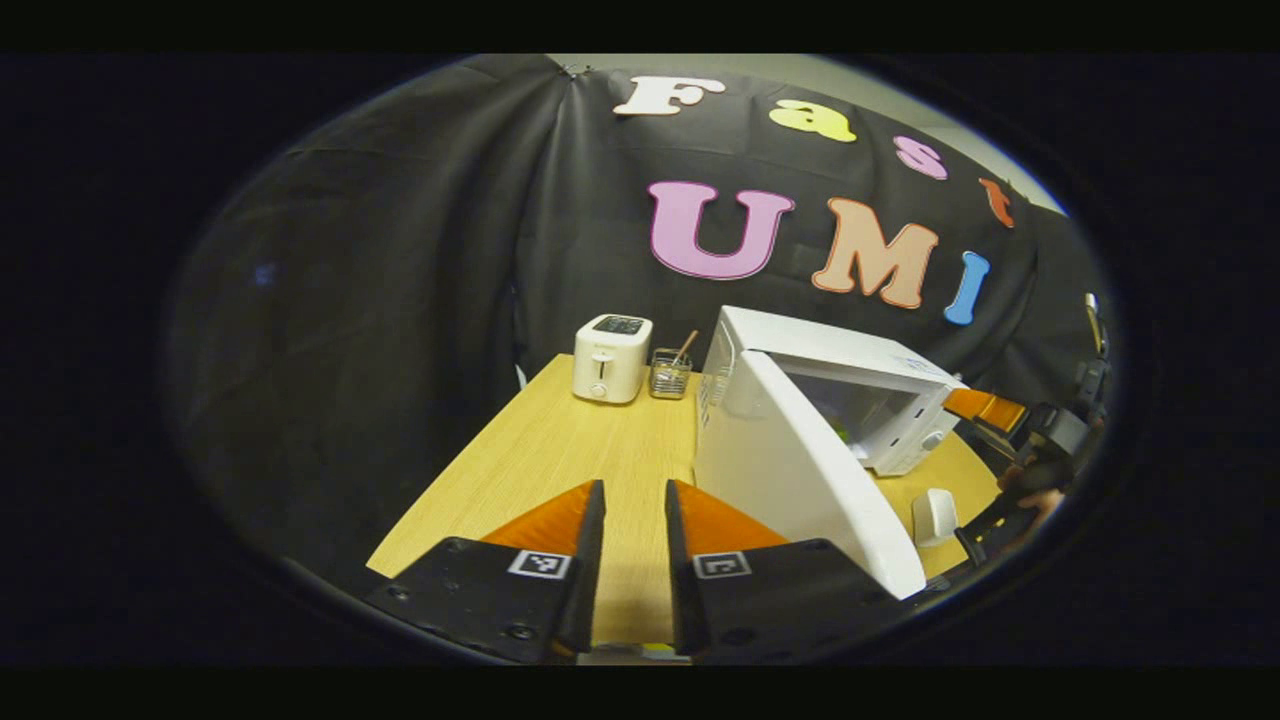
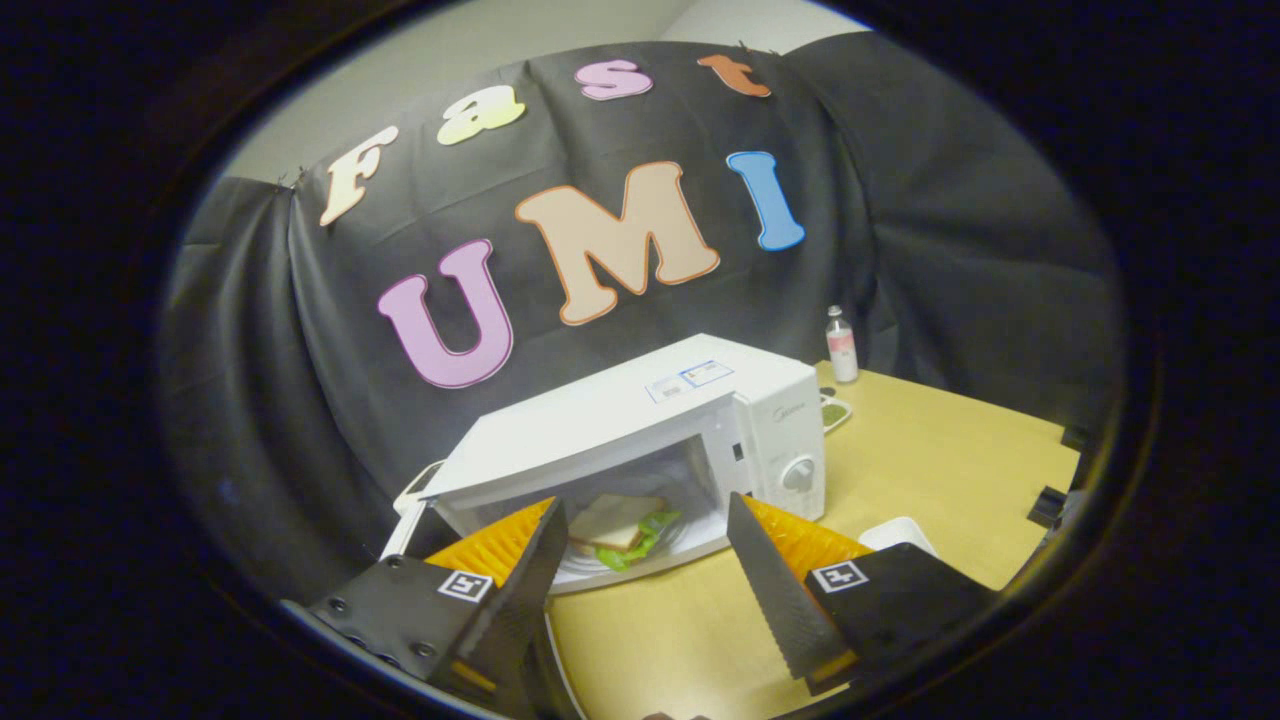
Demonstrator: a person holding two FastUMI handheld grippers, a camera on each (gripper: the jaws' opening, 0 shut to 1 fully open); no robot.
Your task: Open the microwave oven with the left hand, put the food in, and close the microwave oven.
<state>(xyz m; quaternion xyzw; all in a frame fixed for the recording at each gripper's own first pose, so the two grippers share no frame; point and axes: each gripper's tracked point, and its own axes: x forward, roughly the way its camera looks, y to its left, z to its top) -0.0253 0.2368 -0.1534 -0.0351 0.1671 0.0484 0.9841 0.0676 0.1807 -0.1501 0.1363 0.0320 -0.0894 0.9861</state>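
White door [image 1: 800,470] stands swung out with the sandwich [image 2: 618,527] inside, so we hold both grippers empty, left [image 1: 635,560] narrowly parted, right [image 2: 640,570] wide, ready to close it

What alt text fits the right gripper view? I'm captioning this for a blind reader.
A white microwave oven stands open on a light wooden table, a sandwich with green lettuce inside on a white plate. The right tongs hang open and empty before it; a small clear bottle stands behind.
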